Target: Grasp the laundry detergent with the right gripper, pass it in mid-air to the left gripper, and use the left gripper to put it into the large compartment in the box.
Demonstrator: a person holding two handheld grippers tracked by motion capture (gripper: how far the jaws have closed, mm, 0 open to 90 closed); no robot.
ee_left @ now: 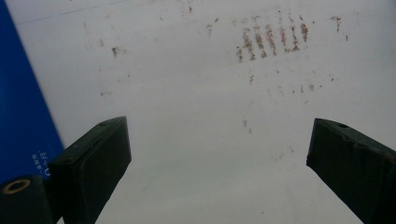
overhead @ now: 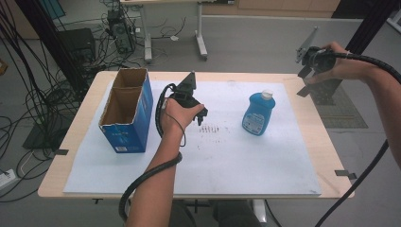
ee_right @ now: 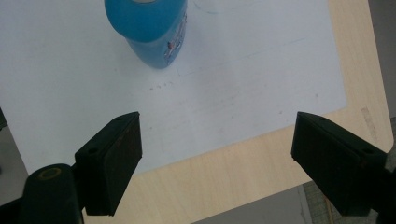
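blue detergent bottle [overhead: 258, 113] upright on white sheet [overhead: 246, 161], right of open blue carton [overhead: 126, 111]: probably part-full, so weighty, smooth-sided, slippery, best pinched across flat body below white cap [overhead: 267, 94]; right gripper [overhead: 306, 75] raised beyond table's far right corner, left gripper [overhead: 200, 115] mid-sheet, both agape, empty.

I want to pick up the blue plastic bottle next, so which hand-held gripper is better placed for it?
Probably the right hand-held gripper. Its jaws stand open and point toward the blue plastic bottle with the white cap, which is upright nearby. The left hand-held gripper, also open, hangs over bare white mat beside the blue cardboard box.
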